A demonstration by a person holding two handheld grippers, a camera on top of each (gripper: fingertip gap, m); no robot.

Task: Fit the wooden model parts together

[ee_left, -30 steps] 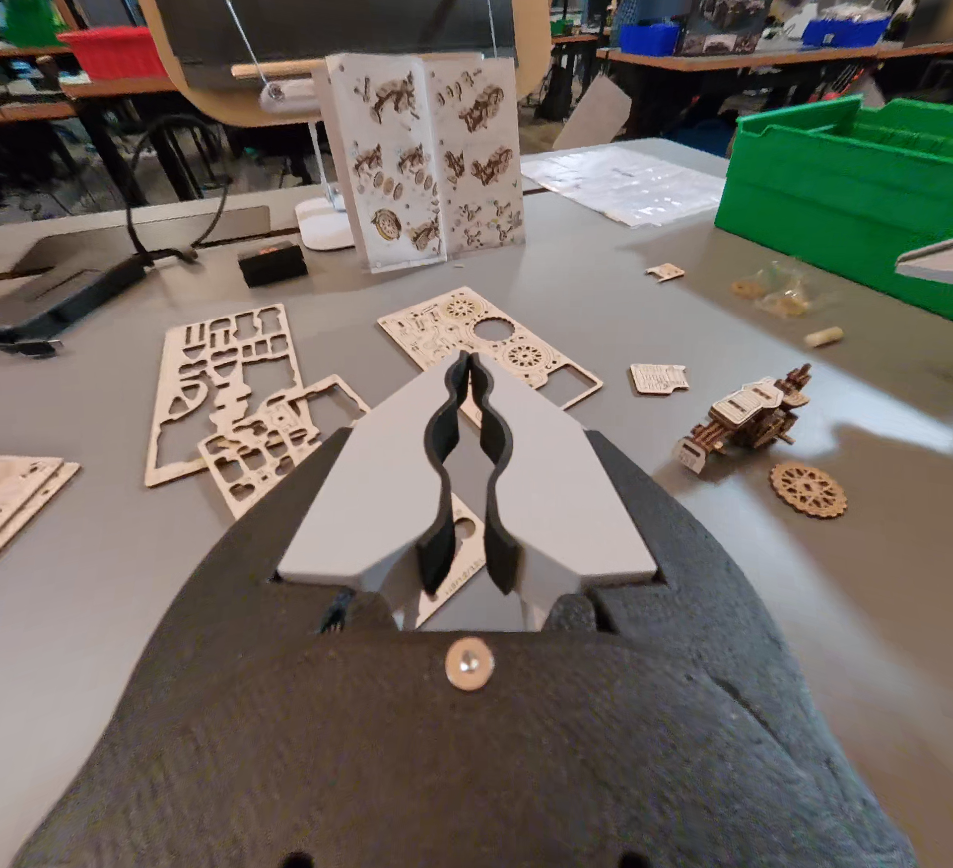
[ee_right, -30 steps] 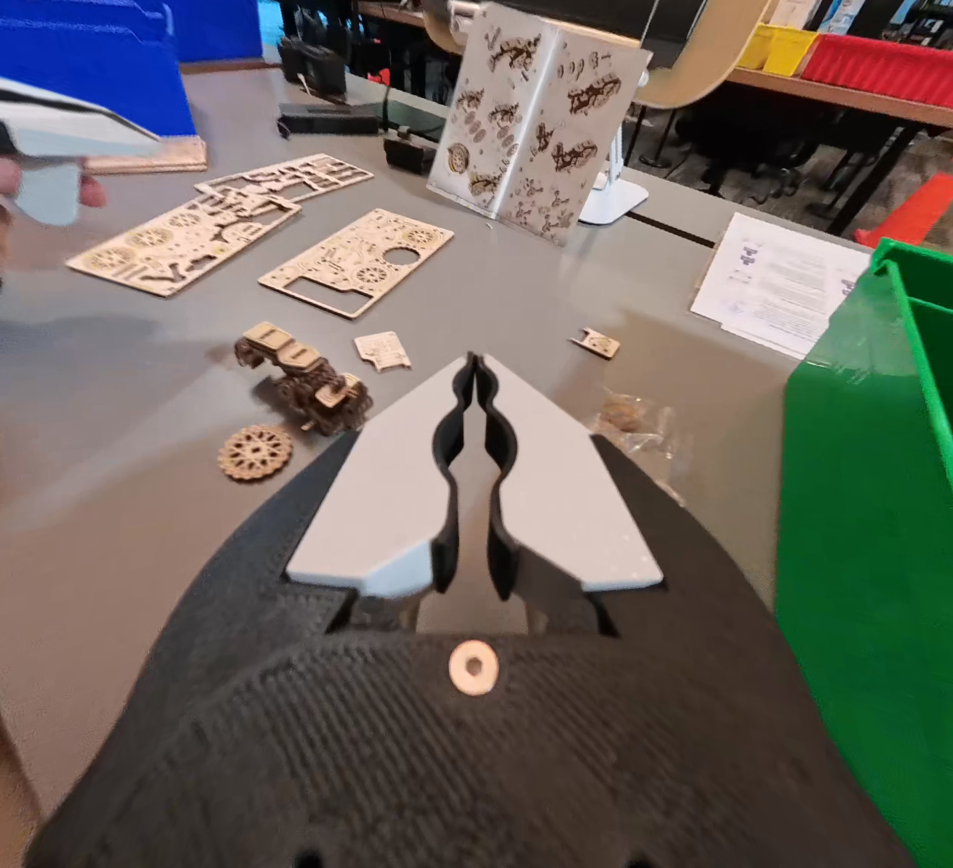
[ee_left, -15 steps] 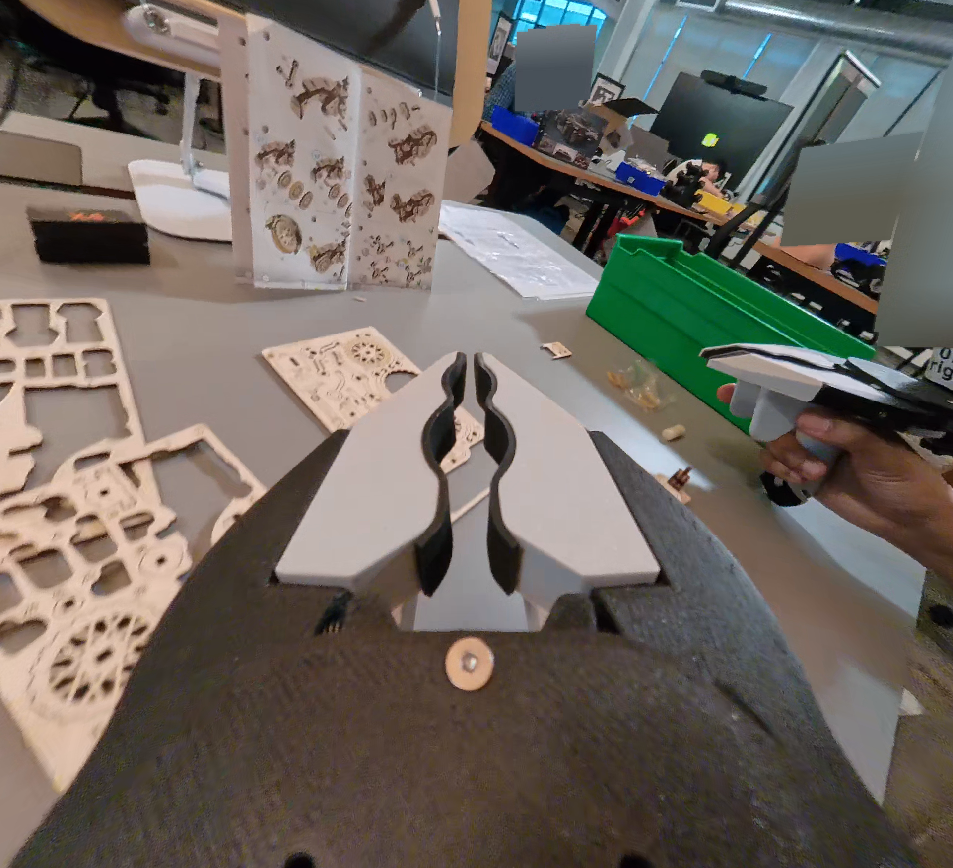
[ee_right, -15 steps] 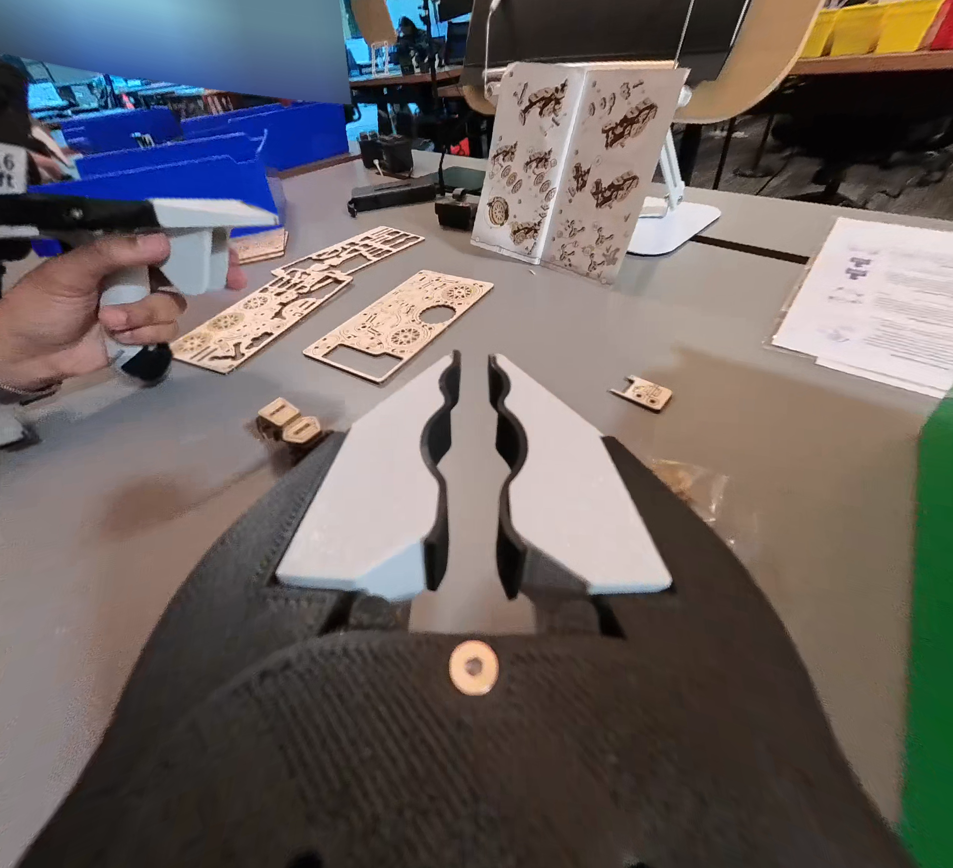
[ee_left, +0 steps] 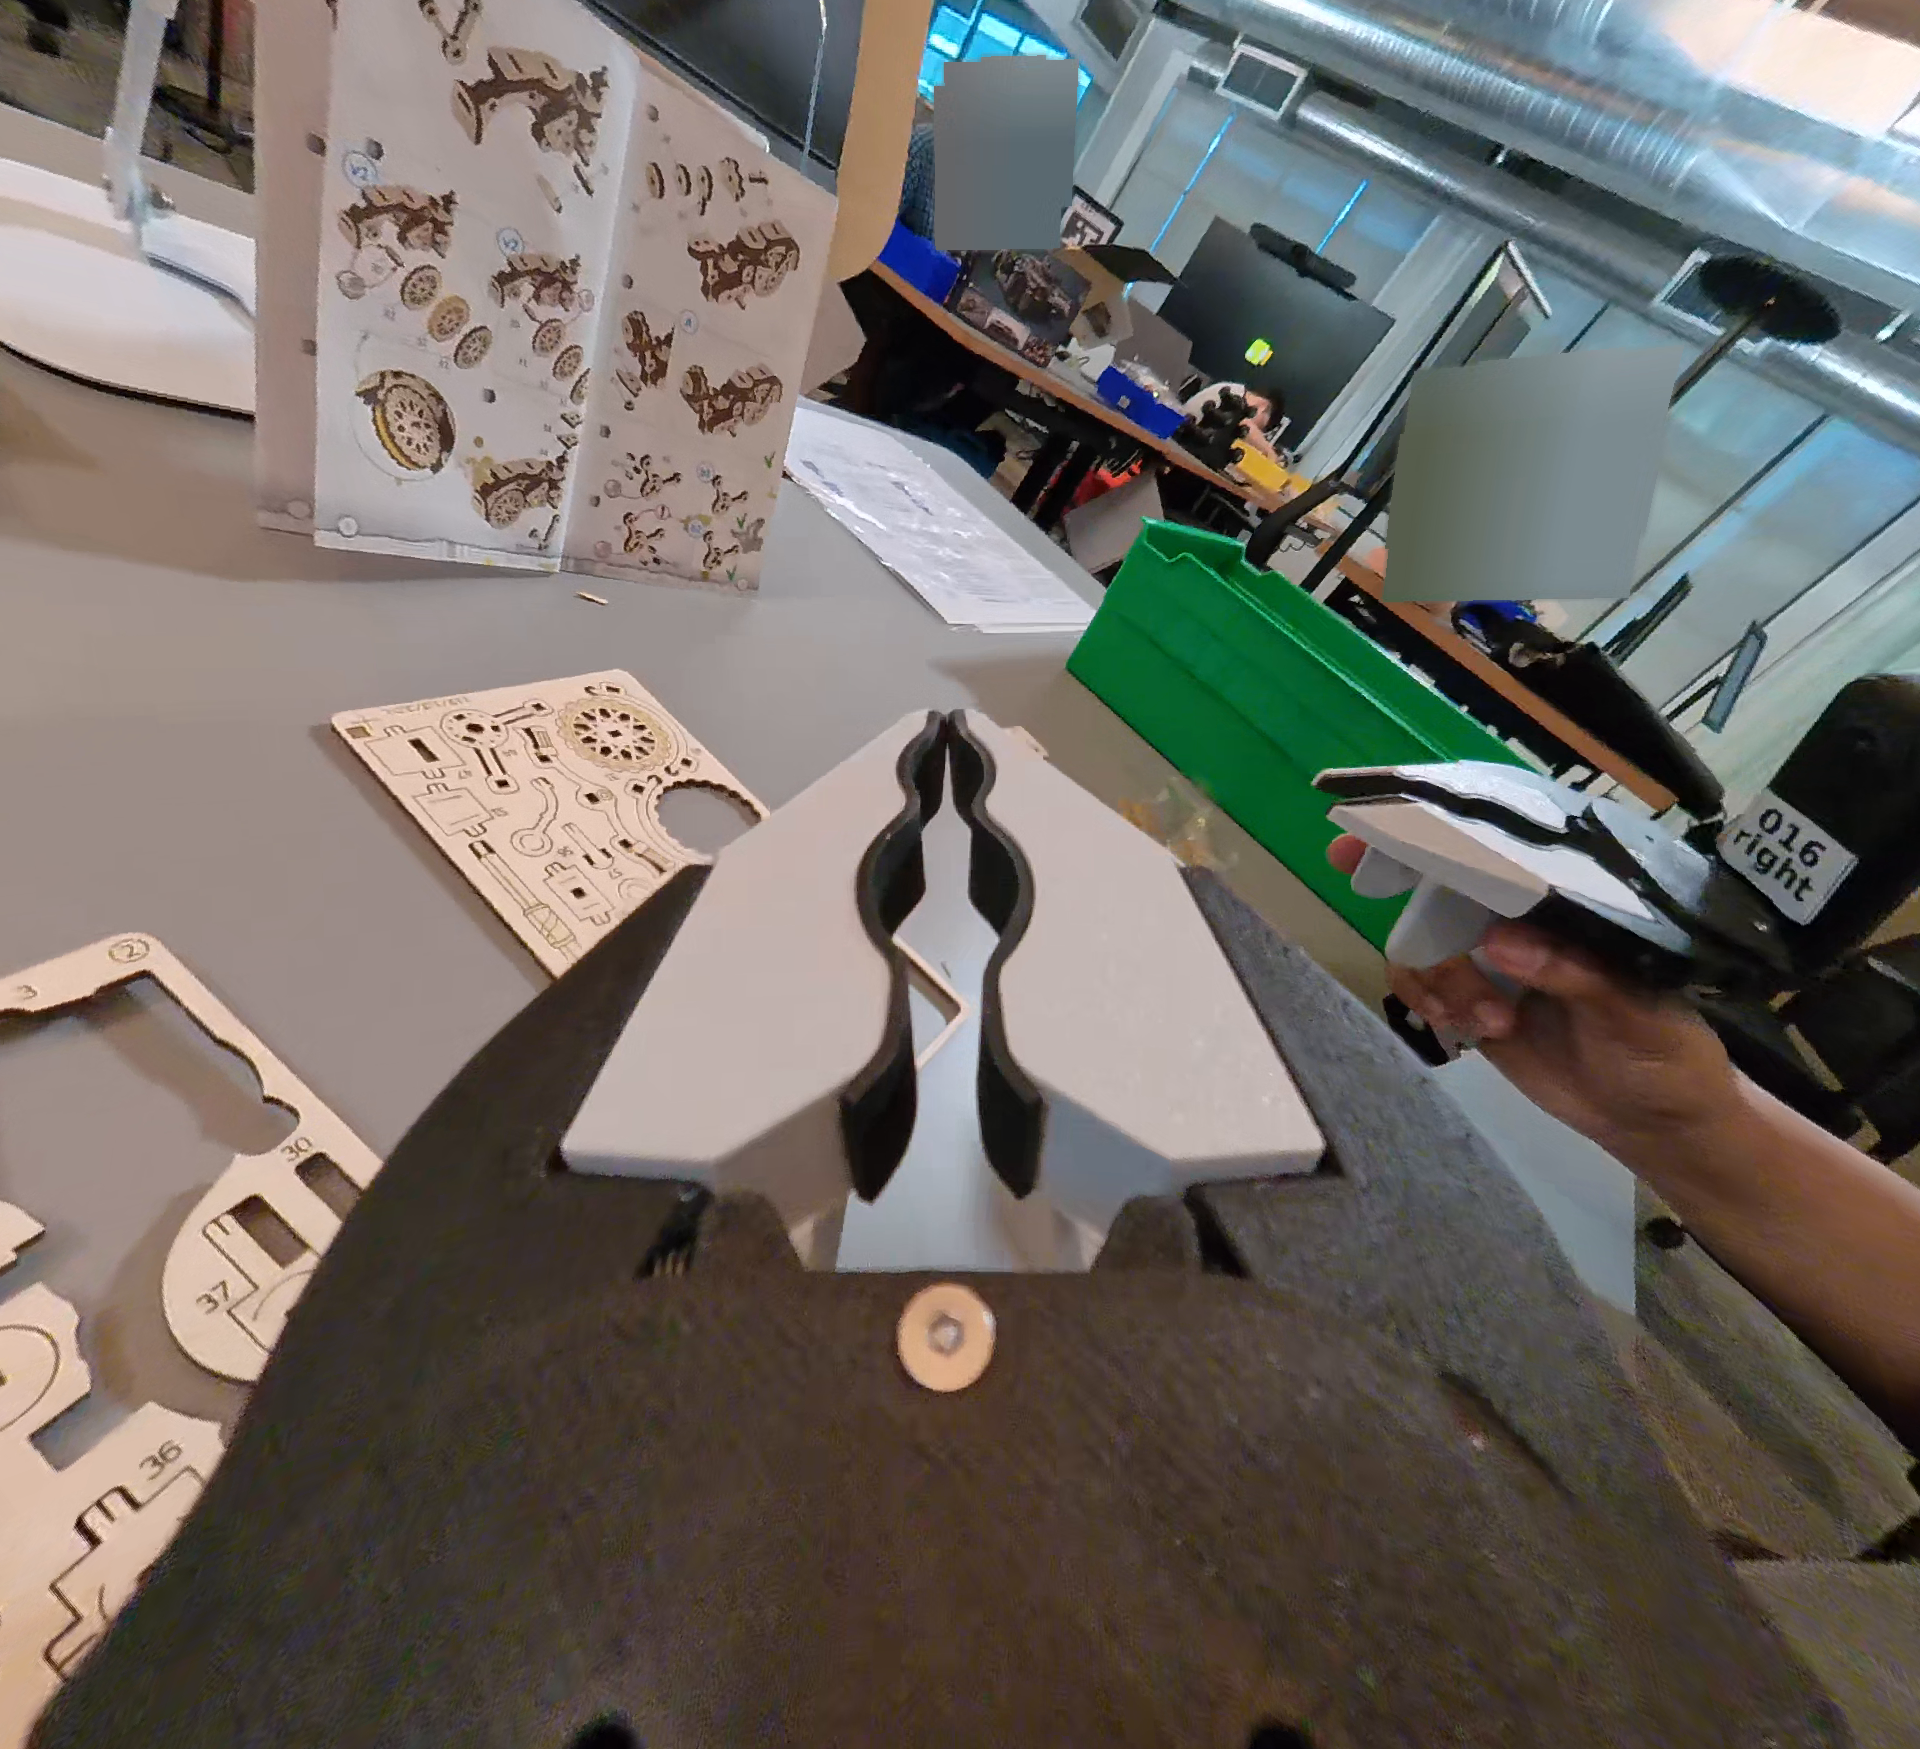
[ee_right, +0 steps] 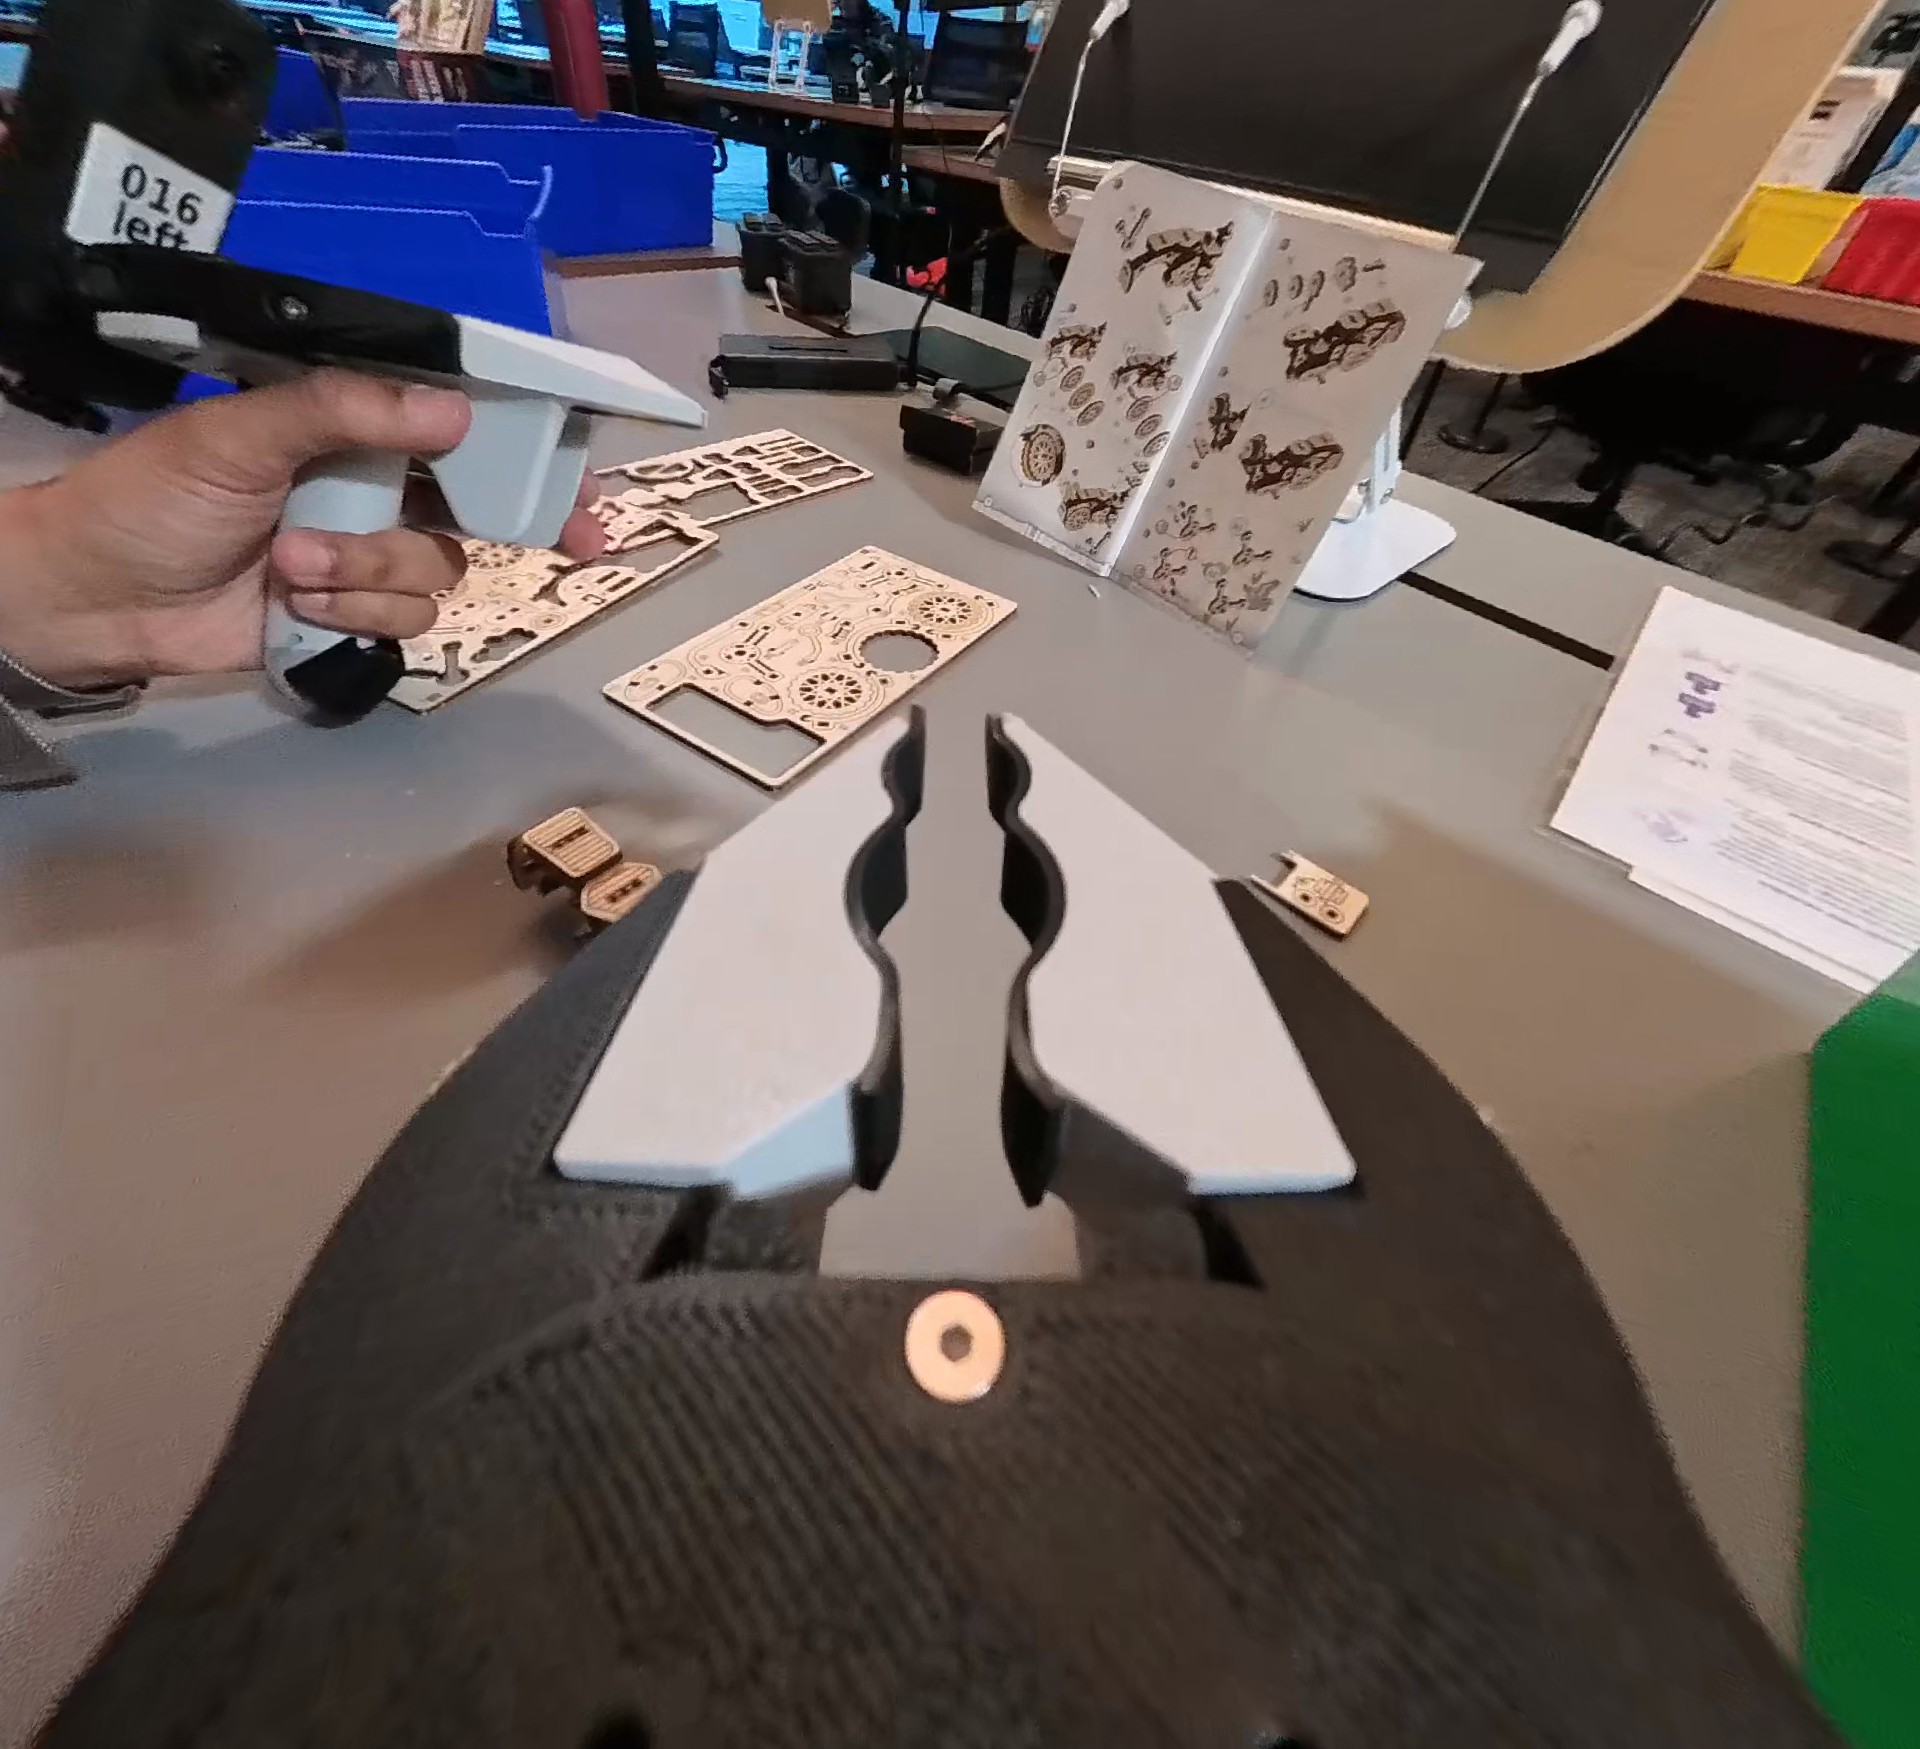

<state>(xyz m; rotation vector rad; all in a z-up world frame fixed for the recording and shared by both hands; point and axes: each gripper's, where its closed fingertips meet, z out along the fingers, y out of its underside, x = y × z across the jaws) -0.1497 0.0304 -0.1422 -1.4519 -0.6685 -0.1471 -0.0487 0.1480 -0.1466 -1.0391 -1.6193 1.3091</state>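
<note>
- Left gripper [ee_left: 948,720]: tips together, nothing between them; held above the grey table [ee_left: 187,660], over the near corner of a laser-cut parts sheet [ee_left: 540,795].
- Right gripper [ee_right: 954,731]: fingers slightly apart, empty; raised above the table, aimed toward the same sheet [ee_right: 810,660].
- Part-built wooden model [ee_right: 582,863]: on the table just left of the right gripper's body, partly hidden behind it. Not visible in the left wrist view.
- Small loose wooden piece [ee_right: 1311,891]: flat on the table, just right of the right gripper.
- More cut-out sheets [ee_left: 125,1211] lie at the left; picture instruction booklet [ee_right: 1205,411] stands open farther back; green bin [ee_left: 1247,691] on the right side.
- Step, as I judge it: nothing grasped, both tools off the work — between picks, likely choosing the next part.
- Next move calls for: lowering the right gripper onto the model or the loose piece, fingers opened wider first; the left must open before it can steady or pick anything.
- Caution: thin flat parts lie flush, so edge grip needed.
</note>
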